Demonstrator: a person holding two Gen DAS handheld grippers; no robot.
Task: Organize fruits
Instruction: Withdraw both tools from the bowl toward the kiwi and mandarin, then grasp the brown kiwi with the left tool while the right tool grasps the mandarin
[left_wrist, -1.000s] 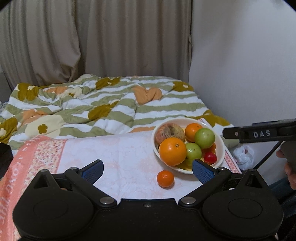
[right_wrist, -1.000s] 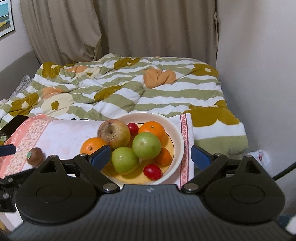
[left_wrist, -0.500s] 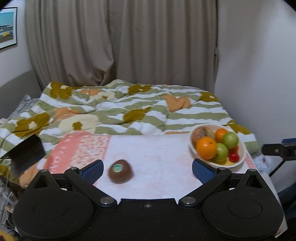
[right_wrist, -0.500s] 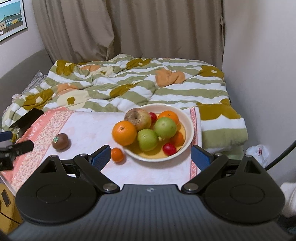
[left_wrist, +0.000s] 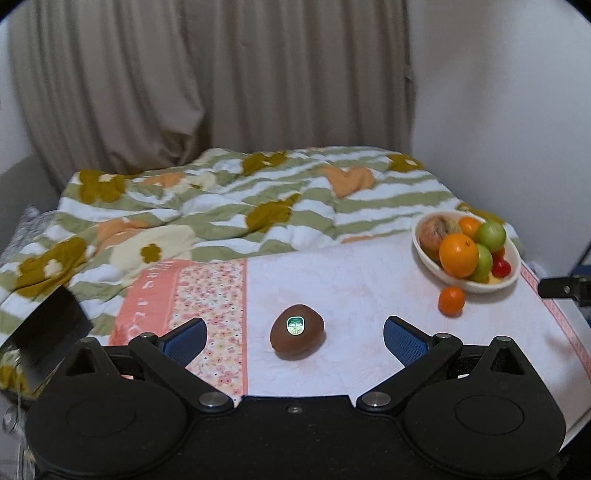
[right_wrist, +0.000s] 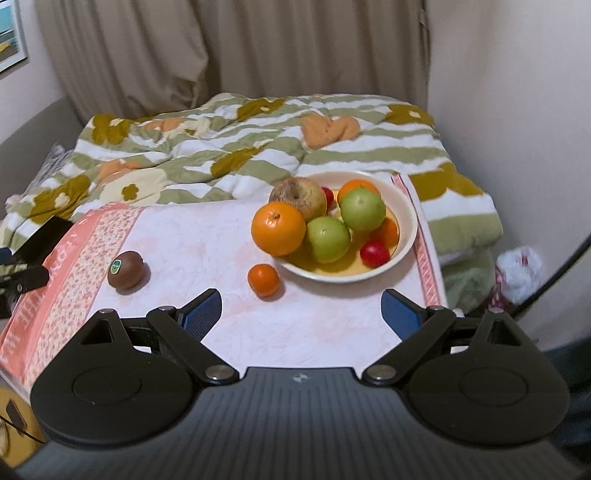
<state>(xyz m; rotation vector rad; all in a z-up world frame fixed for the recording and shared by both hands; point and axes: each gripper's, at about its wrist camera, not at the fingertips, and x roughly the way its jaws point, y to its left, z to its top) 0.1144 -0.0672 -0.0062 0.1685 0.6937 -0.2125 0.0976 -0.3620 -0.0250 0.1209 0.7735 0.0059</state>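
Observation:
A brown kiwi (left_wrist: 296, 331) with a green sticker lies on the white and pink cloth, just ahead of my open, empty left gripper (left_wrist: 294, 336), between its fingers' line. It also shows in the right wrist view (right_wrist: 125, 268) at the left. A small mandarin (right_wrist: 263, 280) lies beside the cream bowl (right_wrist: 406, 236), which holds a large orange (right_wrist: 277, 229), green apples (right_wrist: 362, 209), a brownish apple and small red fruits. My right gripper (right_wrist: 301, 312) is open and empty, short of the mandarin and bowl. The bowl (left_wrist: 430, 264) sits at the right in the left wrist view.
The cloth-covered table (right_wrist: 207, 236) stands against a bed with a striped flowered blanket (right_wrist: 258, 147). Curtains and a wall are behind. A dark flat object (left_wrist: 48, 332) lies at the table's left end. A plastic bag (right_wrist: 519, 269) is on the floor at right.
The left gripper has moved closer to the kiwi, which now sits centred between its fingers. The right gripper has moved nearer to the bowl and mandarin. Both stay open.

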